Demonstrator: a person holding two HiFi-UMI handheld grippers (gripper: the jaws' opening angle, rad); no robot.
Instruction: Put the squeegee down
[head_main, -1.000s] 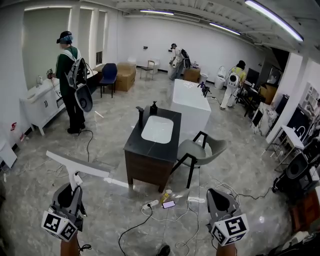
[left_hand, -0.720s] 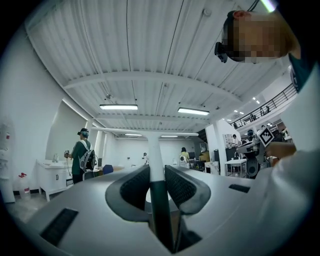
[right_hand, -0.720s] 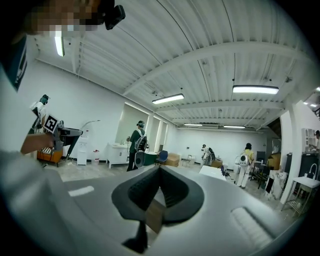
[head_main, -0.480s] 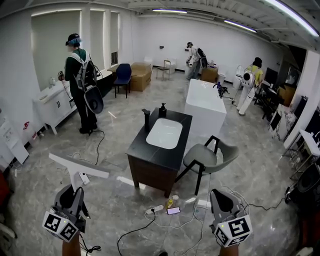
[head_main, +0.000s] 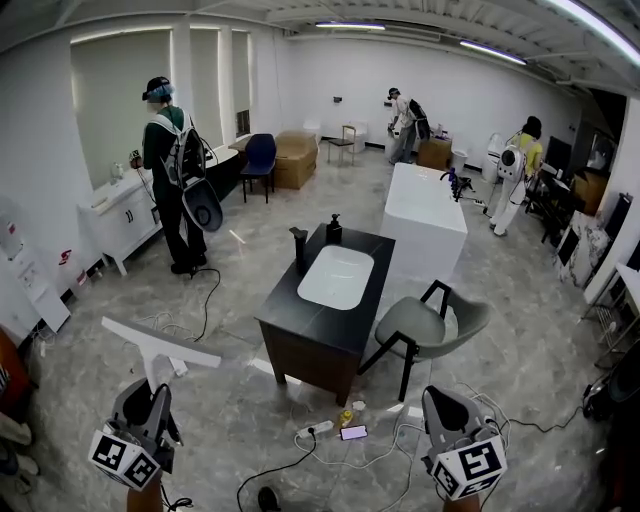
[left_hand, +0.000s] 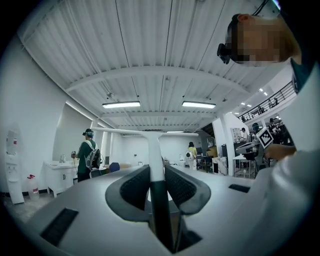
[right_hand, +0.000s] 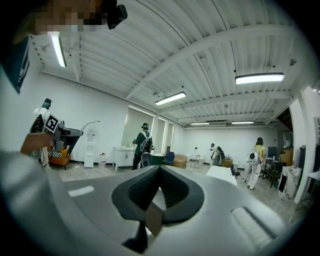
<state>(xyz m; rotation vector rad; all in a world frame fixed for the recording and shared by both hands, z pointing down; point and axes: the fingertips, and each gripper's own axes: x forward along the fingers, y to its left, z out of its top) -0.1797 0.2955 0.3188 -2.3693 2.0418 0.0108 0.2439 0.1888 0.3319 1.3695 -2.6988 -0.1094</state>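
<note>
1. Locate the squeegee (head_main: 158, 345): upright in the air, near-left of the desk (head_main: 300, 325) and well apart from it, long white blade crosswise on top. Not yet set down.
2. Read the left claw (head_main: 153, 393) as pinching the squeegee handle, one pad flat against each side. Note the grip low on the handle, with the blade well above it.
3. Read the right claw (head_main: 446, 402) as pressed together at the tips with nothing between, hanging near-right of the desk.
4. Judge the dark desk top beside the white basin (head_main: 337, 277) as the likeliest resting place. Allow for the floor in front of the desk as an alternative.
5. Hazard, tipping: expect a top-heavy load, given the low grip and the wide blade. Avoid fast swings, since they are likely to twist the handle between the pads.
6. Hazard, collision: keep the blade ends off the faucet (head_main: 299, 245) and the soap dispenser (head_main: 333, 230) at the far end of the desk, and off the chair (head_main: 425, 325) at its right side.
7. Hazard, footing: watch the cables (head_main: 330, 458) and the power strip (head_main: 313, 430) on the floor just in front of the desk. Expect a snag or stumble on a direct approach.
8. Hazard, early release: do not spread the left claw before contact with a surface. Expect a fall and bounce otherwise.
9. Hazard, sliding: avoid resting the blade on the basin rim, a probable slip into the bowl.
</note>
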